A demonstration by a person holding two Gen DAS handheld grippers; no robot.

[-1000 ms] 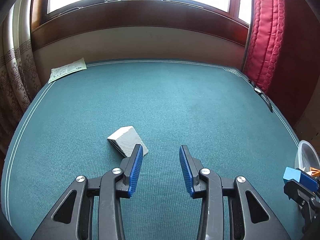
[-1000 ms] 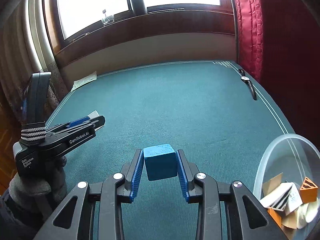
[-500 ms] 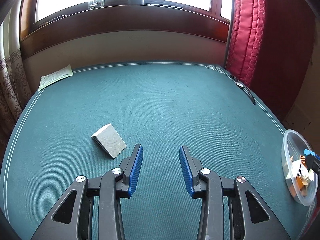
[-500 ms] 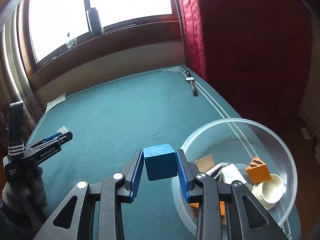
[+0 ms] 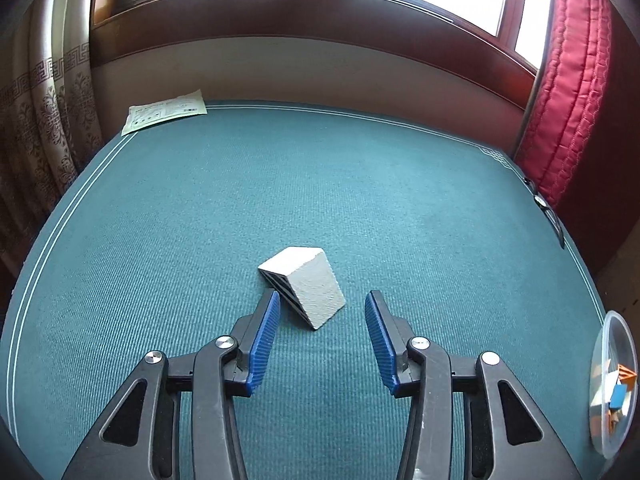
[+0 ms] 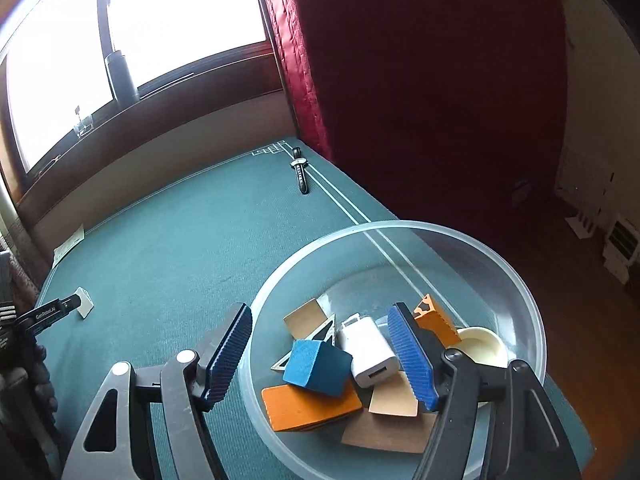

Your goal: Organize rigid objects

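Observation:
A white wedge block (image 5: 306,286) lies on the green table cloth (image 5: 320,184), just ahead of and between the tips of my open left gripper (image 5: 320,320), apart from both pads. It also shows small in the right wrist view (image 6: 83,302). My right gripper (image 6: 320,334) is open above a clear plastic bowl (image 6: 520,292). A blue block (image 6: 316,366) lies loose in the bowl among orange, tan and white pieces and a white charger (image 6: 370,350). The bowl shows at the left wrist view's right edge (image 5: 602,364).
A wristwatch (image 6: 300,170) lies near the table's far right edge, by the red curtain (image 6: 304,60). A paper sheet (image 5: 164,111) lies at the far left corner. The bowl stands close to the table's right edge.
My right gripper moved over the bowl and opened; the blue block dropped into the bowl. My left gripper swung toward the white wedge, now centred ahead of its open jaws.

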